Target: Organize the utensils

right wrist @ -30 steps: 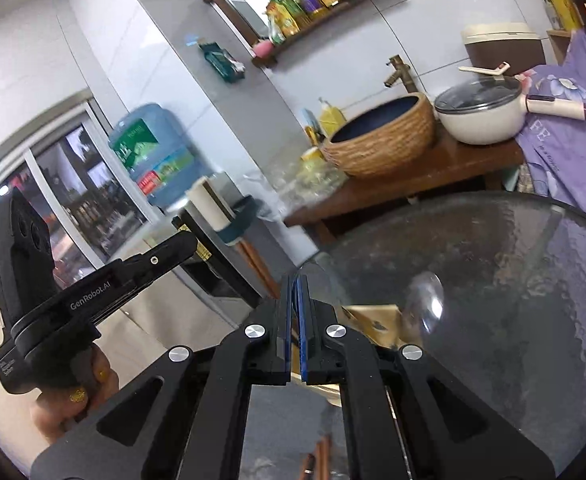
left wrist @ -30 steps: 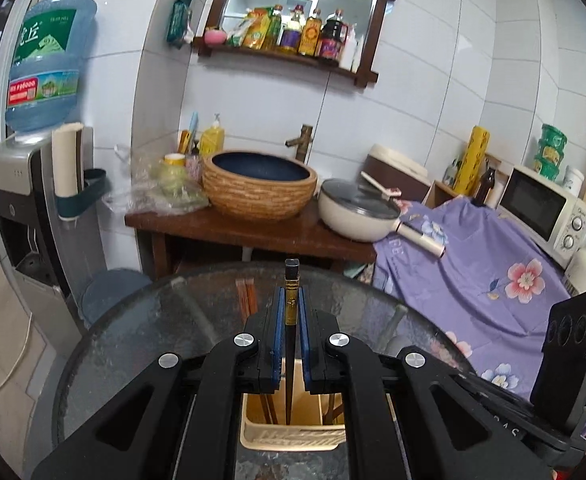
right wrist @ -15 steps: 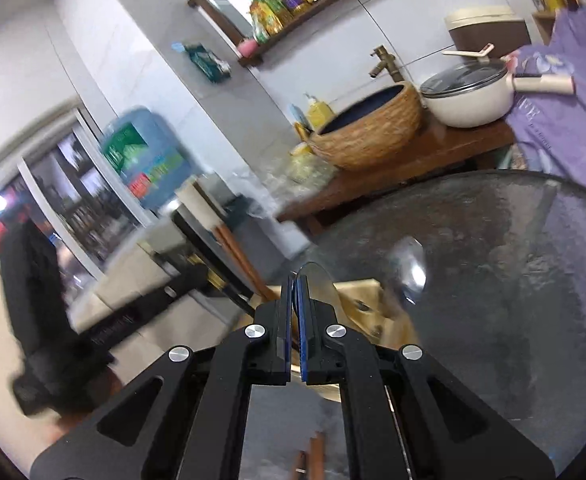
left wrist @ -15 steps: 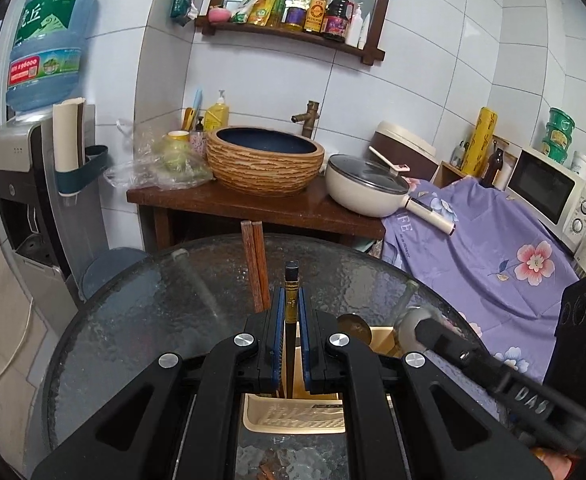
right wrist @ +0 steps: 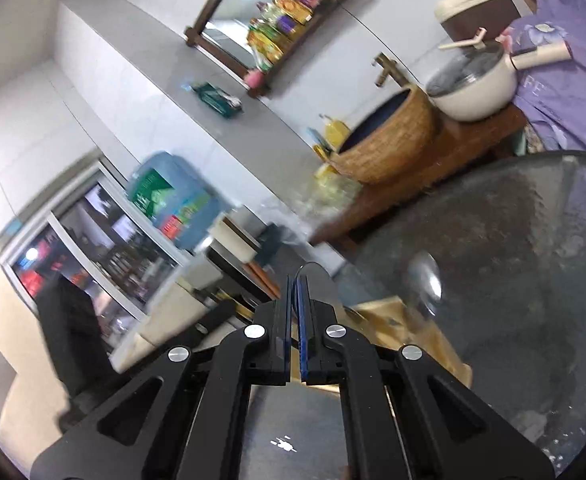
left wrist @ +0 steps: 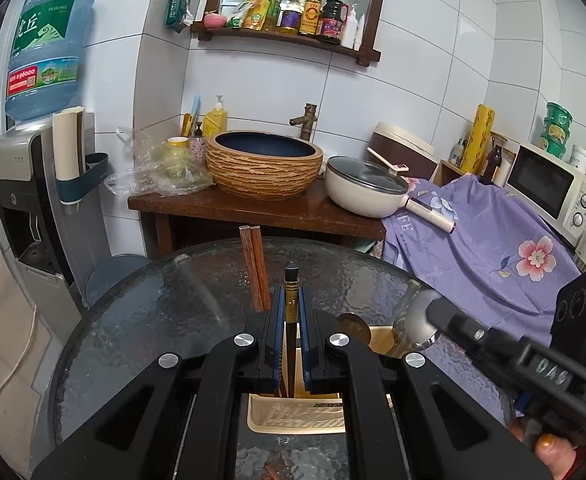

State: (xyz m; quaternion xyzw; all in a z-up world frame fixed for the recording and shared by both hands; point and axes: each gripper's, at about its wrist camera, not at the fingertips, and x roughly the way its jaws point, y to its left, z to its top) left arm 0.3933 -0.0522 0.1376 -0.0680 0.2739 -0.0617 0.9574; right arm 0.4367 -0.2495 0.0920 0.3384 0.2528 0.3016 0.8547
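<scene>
jaws of the left gripper [left wrist: 292, 334] clamp a dark gold-banded chopstick [left wrist: 291, 300] upright over the cream plastic utensil caddy [left wrist: 293, 416] on the round glass desk [left wrist: 141, 320], right gripper [right wrist: 299, 320] pinches a thin metal utensil; risk: chopstick catching the caddy rim or colliding with the crowding right tool.

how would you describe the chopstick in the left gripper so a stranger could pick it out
On the round glass table stands a cream utensil holder. Directly above it, the left gripper clamps one black chopstick upright. Its black colour and gold band near the tip set it apart from the reddish-brown pair just left of it.
</scene>
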